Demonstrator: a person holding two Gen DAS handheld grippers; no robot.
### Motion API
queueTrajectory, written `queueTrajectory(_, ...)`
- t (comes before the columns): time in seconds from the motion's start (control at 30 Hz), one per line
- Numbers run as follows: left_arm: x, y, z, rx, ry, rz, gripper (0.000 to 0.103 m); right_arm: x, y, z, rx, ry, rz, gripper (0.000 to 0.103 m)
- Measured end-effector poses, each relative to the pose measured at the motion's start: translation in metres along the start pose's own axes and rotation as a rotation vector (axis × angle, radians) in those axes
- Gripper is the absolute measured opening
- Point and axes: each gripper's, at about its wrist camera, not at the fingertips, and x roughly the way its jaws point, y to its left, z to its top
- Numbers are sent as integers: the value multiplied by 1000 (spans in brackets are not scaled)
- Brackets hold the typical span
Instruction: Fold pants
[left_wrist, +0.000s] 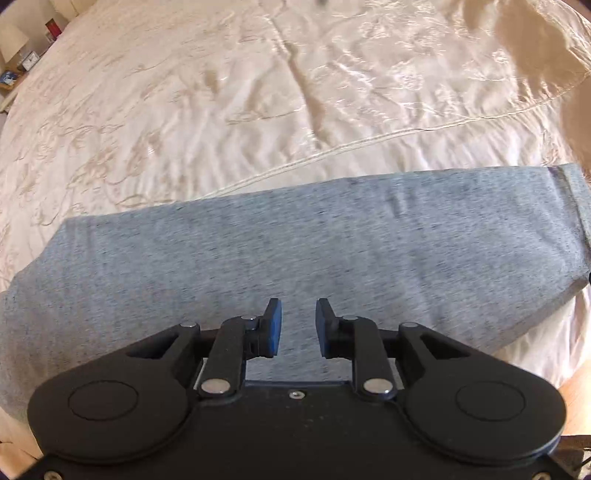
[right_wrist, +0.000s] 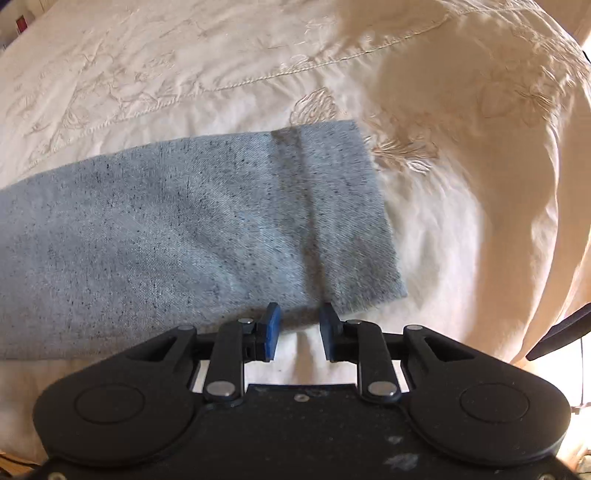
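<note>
With my left tool (left_wrist: 298, 326) and right tool (right_wrist: 298, 330) both parted and empty above the pants (right_wrist: 177, 229), I risk pinching the bedspread (right_wrist: 461, 229) along with the hem.

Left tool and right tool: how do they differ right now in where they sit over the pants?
The left tool hangs over the middle of the grey pants, fabric filling the gap behind its pads. The right tool sits at the near edge by the hemmed cuff, with cream bedspread below its gap. Both are open, blue-padded, and grip nothing.
</note>
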Motion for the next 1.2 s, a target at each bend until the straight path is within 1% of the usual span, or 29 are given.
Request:
queueTrajectory(0.07,4,-19,8,30,-10,-7,30,-20,-28,2,53,-95,47,30)
queueTrajectory(0.1,8,-29,13,49,-21,-5,30,-24,-40,5,79,-123,67,33)
queueTrajectory(0.17,18,-45,24,85,-41,10,30,-21,-59,15,114,-139,98,36)
queueTrajectory(0.27,39,-57,41,95,-38,30,31,0,-78,32,110,-89,167,37)
queueTrajectory(0.3,48,-57,46,91,-20,34,31,10,-82,38,102,-69,194,37)
queueTrajectory(0.37,73,-57,55,88,71,37,31,20,-82,48,85,-42,226,37)
queueTrajectory(0.43,78,-53,59,68,81,27,30,35,-86,58,61,-11,267,37)
queueTrajectory(0.47,79,-51,61,55,89,21,30,39,-84,58,58,5,291,38)
queueTrajectory(0.53,78,-45,61,33,95,8,31,50,-87,63,66,44,349,40)
queueTrajectory(0.63,77,-36,60,13,86,-5,32,62,-91,70,65,77,429,41)
queueTrajectory(0.77,78,-43,60,42,82,20,31,82,-90,81,60,87,499,41)
queueTrajectory(0.9,77,-49,59,40,76,31,30,99,-93,87,148,87,553,41)
queueTrajectory(0.97,74,-48,59,32,75,25,31,94,-92,84,155,81,536,31)
queueTrajectory(1.0,68,-47,60,16,75,21,31,90,-90,82,144,79,525,8)
queueTrajectory(1.03,63,-44,62,-10,71,17,31,83,-88,80,140,66,511,9)
queueTrajectory(1.1,44,-37,66,-69,36,-14,31,64,-86,75,140,33,496,9)
queueTrajectory(1.13,39,-37,69,-82,17,-25,31,52,-87,73,144,12,493,9)
queueTrajectory(1.2,36,-41,77,-71,-9,-19,31,33,-86,70,167,-22,492,9)
